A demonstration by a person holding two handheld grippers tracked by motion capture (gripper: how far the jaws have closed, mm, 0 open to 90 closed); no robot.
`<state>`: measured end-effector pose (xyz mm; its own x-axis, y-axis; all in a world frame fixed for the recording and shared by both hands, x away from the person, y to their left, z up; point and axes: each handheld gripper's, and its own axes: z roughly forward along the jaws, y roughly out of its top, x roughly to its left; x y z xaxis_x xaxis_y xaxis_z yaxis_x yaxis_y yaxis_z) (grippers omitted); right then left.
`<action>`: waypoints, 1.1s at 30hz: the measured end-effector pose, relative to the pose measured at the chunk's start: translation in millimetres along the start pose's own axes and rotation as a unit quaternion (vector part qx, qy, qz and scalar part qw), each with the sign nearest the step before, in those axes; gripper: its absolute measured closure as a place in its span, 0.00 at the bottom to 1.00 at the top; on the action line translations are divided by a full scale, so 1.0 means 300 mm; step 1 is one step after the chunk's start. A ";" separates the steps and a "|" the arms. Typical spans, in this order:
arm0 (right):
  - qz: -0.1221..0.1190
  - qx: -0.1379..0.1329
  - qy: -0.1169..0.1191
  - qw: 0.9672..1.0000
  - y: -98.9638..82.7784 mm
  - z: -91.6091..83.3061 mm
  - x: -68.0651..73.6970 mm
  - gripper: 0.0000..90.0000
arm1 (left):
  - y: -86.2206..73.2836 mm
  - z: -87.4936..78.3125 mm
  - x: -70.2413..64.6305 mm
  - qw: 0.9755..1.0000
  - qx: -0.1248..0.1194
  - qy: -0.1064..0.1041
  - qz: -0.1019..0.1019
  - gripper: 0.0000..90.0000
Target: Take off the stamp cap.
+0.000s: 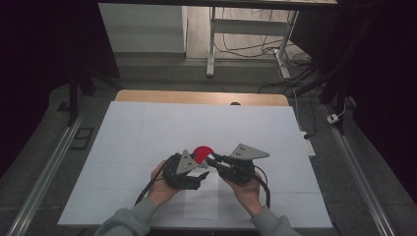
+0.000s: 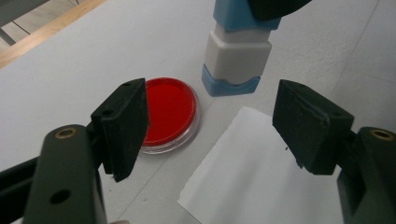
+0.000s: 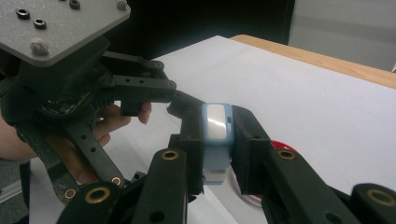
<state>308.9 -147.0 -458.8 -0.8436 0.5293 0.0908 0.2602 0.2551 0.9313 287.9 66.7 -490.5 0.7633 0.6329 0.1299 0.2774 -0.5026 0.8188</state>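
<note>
On the white sheet (image 2: 261,186): one red ink pad (image 2: 169,111); right gripper (image 3: 218,140) jaws clamp one stamp (image 2: 237,60); left gripper (image 2: 219,126) jaws apart, empty.

stamp (image 2: 236,56) just beside ink pad (image 2: 169,112) | paper sheet (image 2: 261,172) before both, seemingly apart

Grey sleeves (image 1: 133,216); black grippers with brass-ringed fingers (image 2: 123,126), grey screwed top plates (image 1: 248,152), black cables (image 1: 265,189).

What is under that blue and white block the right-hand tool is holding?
Under the stamp block, clamped in the right gripper, is the white table cover, between the red ink pad and a sheet of paper. Whether its base touches down cannot be told.
</note>
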 end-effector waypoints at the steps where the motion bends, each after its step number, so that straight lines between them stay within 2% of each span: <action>1: 0.000 0.000 0.000 1.000 0.000 0.000 0.000 0.83 | 0.001 0.001 -0.001 1.000 0.000 0.000 0.001 0.31; 19: 0.004 -0.006 -0.001 1.000 -0.005 0.001 -0.001 0.83 | 0.008 0.020 -0.012 1.000 -0.004 0.022 0.009 0.46; 33: 0.006 -0.016 -0.006 1.000 -0.006 -0.004 -0.004 0.83 | 0.010 0.029 -0.019 1.000 -0.008 0.022 0.016 0.57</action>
<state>308.9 -149.0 -460.1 -0.8350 0.5413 0.0989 0.2560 0.2230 0.9406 289.4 56.3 -493.7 0.7451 0.6421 0.1802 0.2437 -0.5137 0.8227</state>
